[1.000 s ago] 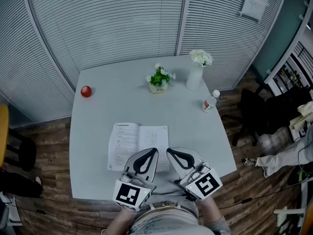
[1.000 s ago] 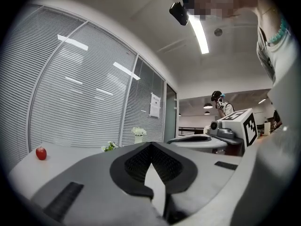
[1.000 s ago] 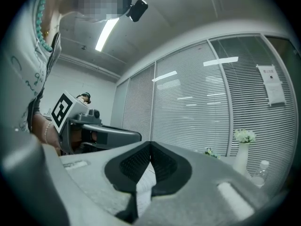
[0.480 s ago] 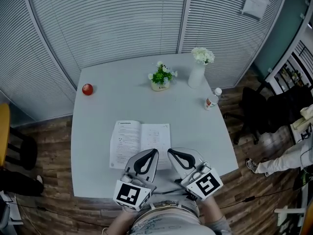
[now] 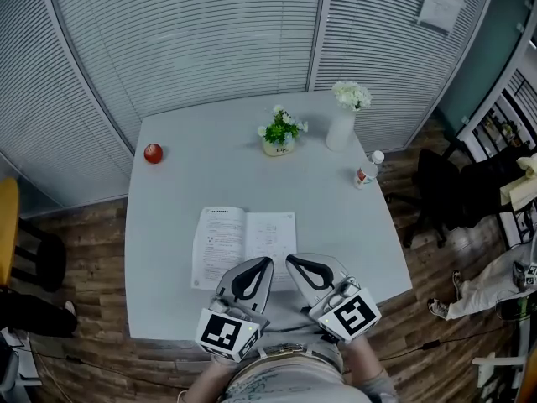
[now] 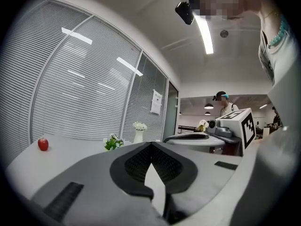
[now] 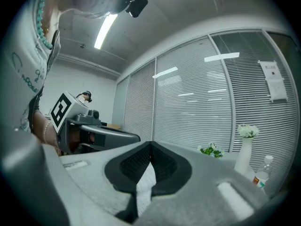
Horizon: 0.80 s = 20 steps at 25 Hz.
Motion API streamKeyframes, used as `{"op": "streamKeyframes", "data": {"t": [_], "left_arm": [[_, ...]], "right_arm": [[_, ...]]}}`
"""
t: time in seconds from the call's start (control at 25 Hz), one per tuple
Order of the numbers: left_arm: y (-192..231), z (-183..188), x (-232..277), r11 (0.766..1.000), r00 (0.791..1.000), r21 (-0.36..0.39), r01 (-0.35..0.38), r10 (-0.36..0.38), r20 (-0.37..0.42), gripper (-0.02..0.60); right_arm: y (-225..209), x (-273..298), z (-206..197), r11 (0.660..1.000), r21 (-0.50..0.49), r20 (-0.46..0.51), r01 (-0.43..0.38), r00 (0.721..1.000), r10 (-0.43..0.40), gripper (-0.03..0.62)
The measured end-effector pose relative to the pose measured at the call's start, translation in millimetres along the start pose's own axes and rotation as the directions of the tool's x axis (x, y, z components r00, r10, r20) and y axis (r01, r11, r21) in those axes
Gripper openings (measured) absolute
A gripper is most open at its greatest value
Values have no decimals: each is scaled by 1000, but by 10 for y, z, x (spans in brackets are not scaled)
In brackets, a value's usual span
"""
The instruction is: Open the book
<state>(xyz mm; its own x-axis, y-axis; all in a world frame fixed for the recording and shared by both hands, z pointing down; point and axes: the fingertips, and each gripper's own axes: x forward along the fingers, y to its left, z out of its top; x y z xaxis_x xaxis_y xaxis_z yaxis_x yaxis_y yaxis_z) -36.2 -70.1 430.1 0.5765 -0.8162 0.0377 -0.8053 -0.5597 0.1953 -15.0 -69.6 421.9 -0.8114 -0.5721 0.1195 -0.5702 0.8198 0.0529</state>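
- Little is changing since a second ago: only the passer-by (image 5: 482, 285) at the right edge is walking further off, while both our grippers are keeping their place.
- We are finding the book (image 5: 243, 238) already lying open, pages up, on the near part of the table (image 5: 168, 200), its near edge under our gripper tips.
- We are holding the left gripper (image 5: 267, 262) closed and empty. The right gripper (image 5: 291, 261) is likewise closed on nothing, with printed page showing below it.
- We are judging it a thin, light, floppy booklet, likely to bend and to slide on the smooth top. We would be pinching a free outer page edge while pressing down near the spine.
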Motion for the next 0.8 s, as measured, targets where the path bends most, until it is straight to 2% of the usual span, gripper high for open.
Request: {"op": "streamKeyframes", "data": {"t": [0.2,0.8], "left_arm": [[29,-9,-11,999,1000,-33,-1,0,-15,-2],[105,-67,-53,998,1000,-57,-5,4,-14,-2]], "right_arm": [[6,25,-15,1000,3,-7,0,1000,0,0],[79,107,-19,1000,-21,-28,-17,999,16,0]]}}
